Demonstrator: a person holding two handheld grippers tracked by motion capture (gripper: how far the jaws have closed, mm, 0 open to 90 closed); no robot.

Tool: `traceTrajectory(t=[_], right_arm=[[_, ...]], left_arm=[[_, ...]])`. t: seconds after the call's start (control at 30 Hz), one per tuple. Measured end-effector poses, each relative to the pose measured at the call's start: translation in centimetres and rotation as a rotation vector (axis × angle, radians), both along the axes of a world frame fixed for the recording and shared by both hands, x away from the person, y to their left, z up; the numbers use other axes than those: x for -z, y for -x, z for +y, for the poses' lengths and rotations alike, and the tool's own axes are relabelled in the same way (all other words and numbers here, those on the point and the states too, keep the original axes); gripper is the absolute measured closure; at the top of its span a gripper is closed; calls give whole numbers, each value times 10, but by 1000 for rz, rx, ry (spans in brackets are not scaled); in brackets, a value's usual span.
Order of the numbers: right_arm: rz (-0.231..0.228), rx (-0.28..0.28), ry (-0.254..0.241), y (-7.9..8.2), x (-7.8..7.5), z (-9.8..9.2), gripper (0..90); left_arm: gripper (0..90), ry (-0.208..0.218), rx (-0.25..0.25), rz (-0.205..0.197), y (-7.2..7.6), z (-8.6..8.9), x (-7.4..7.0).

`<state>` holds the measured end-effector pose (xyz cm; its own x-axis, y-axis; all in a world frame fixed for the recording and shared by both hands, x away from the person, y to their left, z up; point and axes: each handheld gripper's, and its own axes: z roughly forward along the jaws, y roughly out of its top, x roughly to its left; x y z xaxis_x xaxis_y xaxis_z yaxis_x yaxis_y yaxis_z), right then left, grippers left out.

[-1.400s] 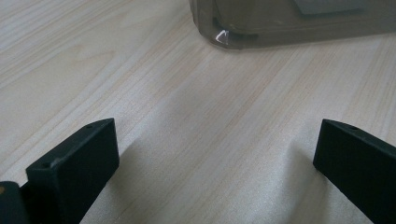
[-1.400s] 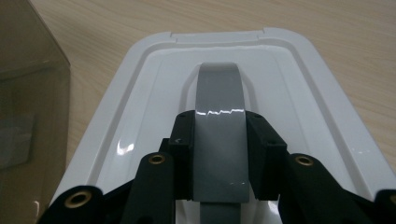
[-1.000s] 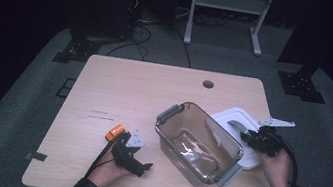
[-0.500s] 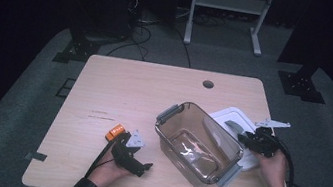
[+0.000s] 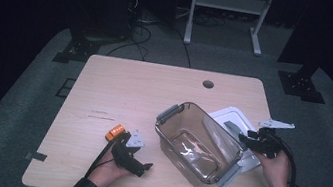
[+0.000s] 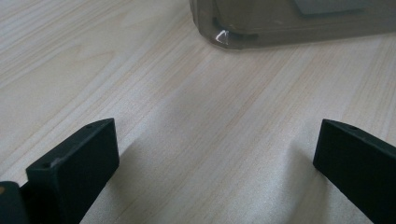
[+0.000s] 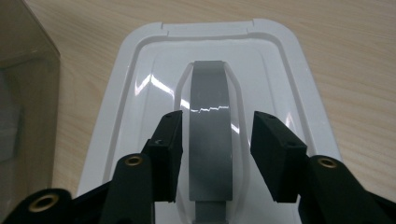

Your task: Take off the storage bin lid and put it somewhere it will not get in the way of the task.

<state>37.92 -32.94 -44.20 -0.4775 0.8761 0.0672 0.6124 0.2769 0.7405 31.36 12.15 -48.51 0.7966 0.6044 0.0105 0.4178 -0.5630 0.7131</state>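
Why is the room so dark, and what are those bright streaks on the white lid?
High view: light falls on the table, surroundings near black. Right gripper view: lamp glare streaks the glossy lid and its grey handle. Left gripper view: the jaws cast soft shadows.

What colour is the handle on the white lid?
Grey: the handle runs along the middle of the white lid, clearest in the right gripper view.

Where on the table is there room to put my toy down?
The table's far left part, from the round hole to the left edge, is bare. The right side is crowded: clear container, white lid, right gripper. The left gripper takes the near left corner.
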Motion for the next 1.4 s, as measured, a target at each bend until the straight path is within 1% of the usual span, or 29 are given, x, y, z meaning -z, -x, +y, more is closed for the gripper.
traceTrajectory(t=[0.23, 0.37, 0.47, 0.53, 0.6, 0.7, 0.77, 0.83, 0.9, 0.93, 1.0, 1.13, 1.2, 1.27, 1.33, 1.4], right_arm=[[-20, 17, -4, 10, -5, -6, 425], [-23, 22, -11, 17, -7, -8, 357], [-21, 20, -2, 23, -8, -9, 303], [-34, 23, -13, 26, -9, -9, 279], [-36, 24, -22, 28, -10, -9, 256], [-43, 29, -18, 31, -12, -7, 213], [-46, 33, -25, 34, -12, -6, 178], [-46, 40, -19, 38, -12, -5, 134], [-46, 40, -18, 42, -10, -5, 133], [-46, 38, -9, 45, -10, -5, 126], [-48, 40, -1, 49, -9, -5, 97], [-70, 37, -17, 59, -6, -9, 79], [-71, 36, -26, 63, -5, -11, 65], [-75, 37, -27, 68, -3, -11, 18], [-75, 30, -34, 73, -1, -12, 16], [-82, 20, -31, 78, 2, -12, 16]], left_arm=[[0, -1, 1, -1, 0, 0, 0], [0, -2, 1, 0, 0, 0, 0], [0, -3, 4, 0, 0, 0, 0], [0, -2, 4, 0, 0, 0, 0], [0, -3, 4, 0, 0, 0, 0], [0, -3, 5, 0, 0, 0, 0], [0, -2, 6, 0, 0, 1, 0], [0, -3, 7, -1, 0, 1, 0], [0, -2, 7, -1, 0, 1, 0], [0, -3, 7, 0, 0, 1, 0], [0, -2, 7, 0, 0, 1, 0], [0, -2, 8, 0, 0, 1, 0], [0, -2, 8, -1, 0, 1, 0], [0, -3, 8, -1, 0, 1, 0], [0, -2, 7, 0, 0, 1, 0], [0, -2, 7, 1, 0, 1, 0]])
